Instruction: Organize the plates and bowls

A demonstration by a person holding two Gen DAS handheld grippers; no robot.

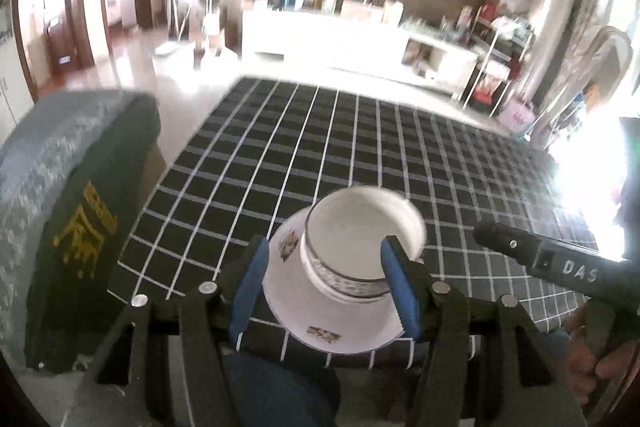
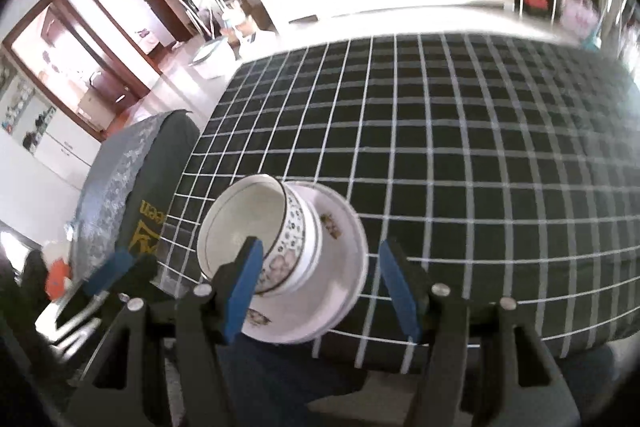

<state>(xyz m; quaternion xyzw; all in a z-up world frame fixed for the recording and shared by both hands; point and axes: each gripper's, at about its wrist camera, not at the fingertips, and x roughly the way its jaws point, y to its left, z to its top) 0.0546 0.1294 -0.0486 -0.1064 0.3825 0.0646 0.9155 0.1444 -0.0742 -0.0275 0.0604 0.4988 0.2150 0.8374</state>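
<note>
A table under a black tablecloth with a white grid is filling most of both wrist views, with a dark green cushioned chair back bearing gold print standing just beside its left edge. Near the table's front edge, a white plate with small floral motifs is lying flat and carrying a stack of patterned bowls nested upright. The left gripper is hanging above the stack, jaws spread and pinching nothing. The right gripper is likewise hovering with spread, empty jaws.
</note>
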